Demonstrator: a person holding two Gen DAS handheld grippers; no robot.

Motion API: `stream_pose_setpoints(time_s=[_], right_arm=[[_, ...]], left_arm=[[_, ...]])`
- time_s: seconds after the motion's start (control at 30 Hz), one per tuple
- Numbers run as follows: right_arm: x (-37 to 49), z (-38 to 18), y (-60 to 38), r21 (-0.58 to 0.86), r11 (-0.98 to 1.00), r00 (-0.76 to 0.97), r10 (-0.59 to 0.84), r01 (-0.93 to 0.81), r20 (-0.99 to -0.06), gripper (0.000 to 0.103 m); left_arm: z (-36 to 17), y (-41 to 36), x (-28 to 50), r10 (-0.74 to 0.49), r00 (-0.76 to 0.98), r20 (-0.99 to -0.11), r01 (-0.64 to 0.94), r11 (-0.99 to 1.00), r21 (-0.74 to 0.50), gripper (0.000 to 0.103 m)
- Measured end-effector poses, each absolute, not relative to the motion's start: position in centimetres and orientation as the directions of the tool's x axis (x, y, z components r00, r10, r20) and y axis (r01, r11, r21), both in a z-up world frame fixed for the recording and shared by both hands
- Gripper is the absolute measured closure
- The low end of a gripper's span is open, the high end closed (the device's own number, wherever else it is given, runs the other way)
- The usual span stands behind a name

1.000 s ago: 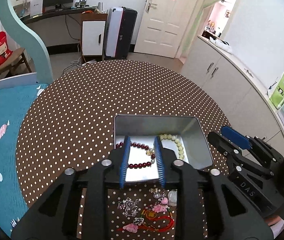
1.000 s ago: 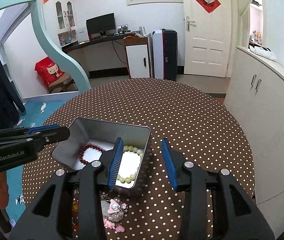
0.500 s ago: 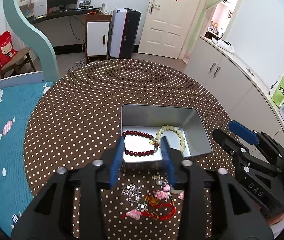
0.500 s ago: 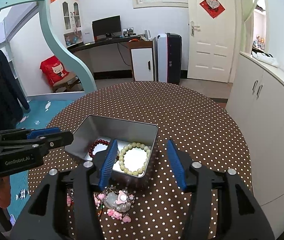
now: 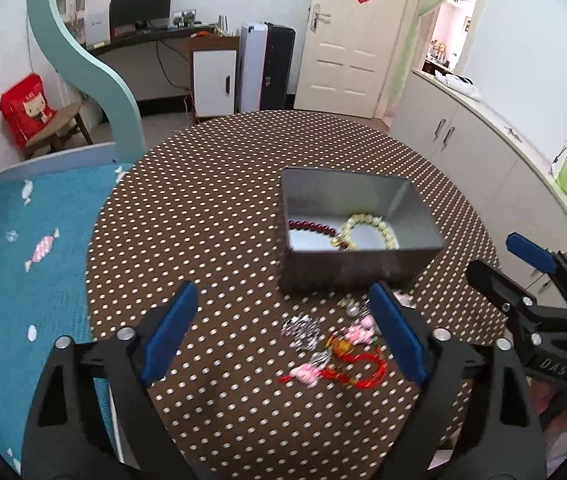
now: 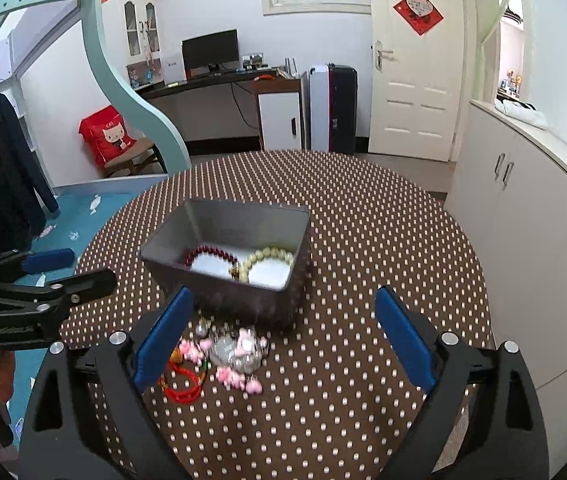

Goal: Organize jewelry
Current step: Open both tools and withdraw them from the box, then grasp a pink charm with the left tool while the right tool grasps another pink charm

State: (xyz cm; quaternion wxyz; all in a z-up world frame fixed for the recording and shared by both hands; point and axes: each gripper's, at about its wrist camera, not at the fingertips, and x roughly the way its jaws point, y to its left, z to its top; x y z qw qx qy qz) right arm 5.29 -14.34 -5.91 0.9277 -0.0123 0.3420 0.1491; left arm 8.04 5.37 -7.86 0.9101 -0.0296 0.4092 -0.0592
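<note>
Left gripper (image 5: 283, 336) and right gripper (image 6: 283, 336) are held wide open, empty. Loose pink-and-red trinkets (image 6: 219, 356) are observed at 6 o'clock of the grey rectangular metal tin (image 6: 267, 300), on the brown polka-dot round table (image 6: 383, 240).

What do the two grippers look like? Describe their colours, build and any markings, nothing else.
Both are alike: black plastic frames with triangular cut-outs and silver screw heads, each finger lined with a blue ribbed pad. The left gripper shows white lettering reading roughly "GenRobot.AI" on its side in the right wrist view. The right gripper carries "DAS" in the left wrist view. No cables or sleeves are visible.
</note>
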Motion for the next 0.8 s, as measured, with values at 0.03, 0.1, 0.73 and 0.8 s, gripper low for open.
stream_pose_setpoints(time_s=[0.03,0.1,0.73,0.8], right_arm=[[5.1,-6.2,-14.3,0.079,0.955,0.718,0.268,-0.286,-0.642,0.011],[4.7,-7.0,-14.2,0.081,0.954,0.705,0.268,-0.288,-0.657,0.011],[2.9,-11.3,-13.9,0.112,0.948,0.612,0.280,-0.299,-0.739,0.011],[2.9,-11.4,-13.9,0.114,0.947,0.608,0.283,-0.301,-0.742,0.011]], left_arm=[[-8.2,5.4,7.6,-0.127,0.655,-0.745,0.091,0.992,-0.090,0.014],[-8.8,5.4,7.0,-0.130,0.647,-0.751,0.106,0.991,-0.080,0.014],[-14.0,3.0,5.1,-0.248,0.574,-0.780,0.306,0.949,-0.076,0.055],[-14.5,2.7,5.3,-0.233,0.576,-0.784,0.311,0.949,-0.053,0.062]])
